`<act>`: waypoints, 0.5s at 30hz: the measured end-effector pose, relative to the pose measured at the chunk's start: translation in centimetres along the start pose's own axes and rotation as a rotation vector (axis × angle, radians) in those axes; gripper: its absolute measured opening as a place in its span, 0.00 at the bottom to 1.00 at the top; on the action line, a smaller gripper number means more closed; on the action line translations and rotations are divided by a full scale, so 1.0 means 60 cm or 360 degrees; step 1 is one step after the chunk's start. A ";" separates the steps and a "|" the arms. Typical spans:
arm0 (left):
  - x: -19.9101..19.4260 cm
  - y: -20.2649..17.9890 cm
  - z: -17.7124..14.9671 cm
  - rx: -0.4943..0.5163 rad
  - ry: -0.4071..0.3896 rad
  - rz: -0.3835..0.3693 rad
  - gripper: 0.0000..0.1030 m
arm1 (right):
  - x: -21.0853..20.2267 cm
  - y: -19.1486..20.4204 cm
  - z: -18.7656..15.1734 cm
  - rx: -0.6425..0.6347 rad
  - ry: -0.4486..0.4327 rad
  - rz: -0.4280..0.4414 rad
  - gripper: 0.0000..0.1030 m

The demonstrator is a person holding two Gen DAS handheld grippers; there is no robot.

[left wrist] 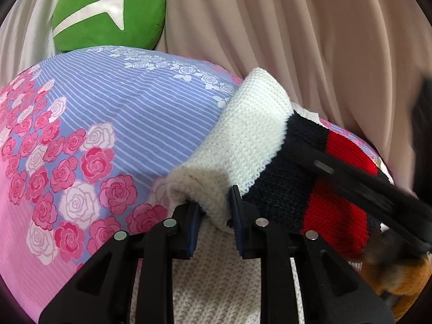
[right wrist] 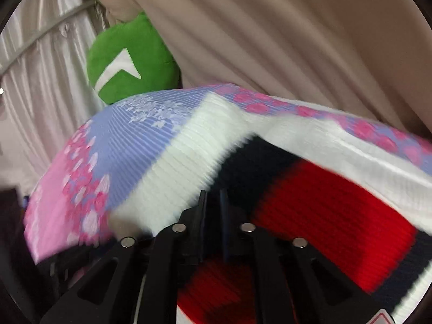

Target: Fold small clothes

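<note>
1. Your left gripper (left wrist: 216,210) has its jaws closed partway on a rolled cream fold of the knit sweater (left wrist: 251,140), pinching it between the pads
2. The sweater, cream with navy and red stripes, lies on the floral bedsheet (left wrist: 89,124) toward the bed's right edge
3. Your right gripper (right wrist: 212,205) shows its jaws almost together over the stripes; the blur hides whether they hold any knit
4. A green plush (left wrist: 108,10) sits at the bed's far edge

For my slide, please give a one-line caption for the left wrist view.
Left gripper pinching the white cuff of a striped knit sweater over a rose-print bedsheet.
</note>
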State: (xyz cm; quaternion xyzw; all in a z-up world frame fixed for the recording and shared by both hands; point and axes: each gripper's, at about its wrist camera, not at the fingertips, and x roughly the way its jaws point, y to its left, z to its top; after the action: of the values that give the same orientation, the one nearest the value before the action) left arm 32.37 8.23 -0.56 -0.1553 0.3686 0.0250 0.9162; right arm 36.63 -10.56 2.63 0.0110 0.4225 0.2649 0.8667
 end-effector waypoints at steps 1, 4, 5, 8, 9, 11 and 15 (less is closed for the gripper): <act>0.001 -0.001 0.000 0.0006 0.0000 0.0007 0.20 | -0.022 -0.033 -0.021 0.0023 -0.0012 -0.0054 0.03; 0.002 -0.001 0.000 0.0011 0.0000 0.0012 0.21 | -0.107 -0.165 -0.098 0.0191 -0.0051 -0.0235 0.03; 0.002 -0.001 0.000 0.0012 0.0000 0.0013 0.23 | -0.134 -0.203 -0.121 0.0270 -0.0078 -0.0234 0.00; 0.003 -0.003 0.000 0.0027 -0.0001 0.0021 0.24 | -0.228 -0.307 -0.187 0.0537 -0.0192 -0.0286 0.00; 0.002 -0.004 -0.001 0.0032 -0.0001 0.0025 0.24 | -0.253 -0.320 -0.200 0.0566 -0.0222 -0.0340 0.00; 0.003 -0.004 -0.001 0.0035 -0.0002 0.0030 0.24 | -0.282 -0.318 -0.213 0.0550 -0.0244 -0.0469 0.08; 0.003 -0.004 -0.001 0.0036 -0.0001 0.0024 0.24 | -0.277 -0.305 -0.213 0.0548 -0.0241 -0.0482 0.45</act>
State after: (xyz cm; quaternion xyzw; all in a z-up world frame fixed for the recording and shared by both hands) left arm 32.49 7.94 -0.65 -0.1420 0.3696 0.0277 0.9179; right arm 27.08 -36.69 2.05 0.1150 0.3920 0.0544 0.9111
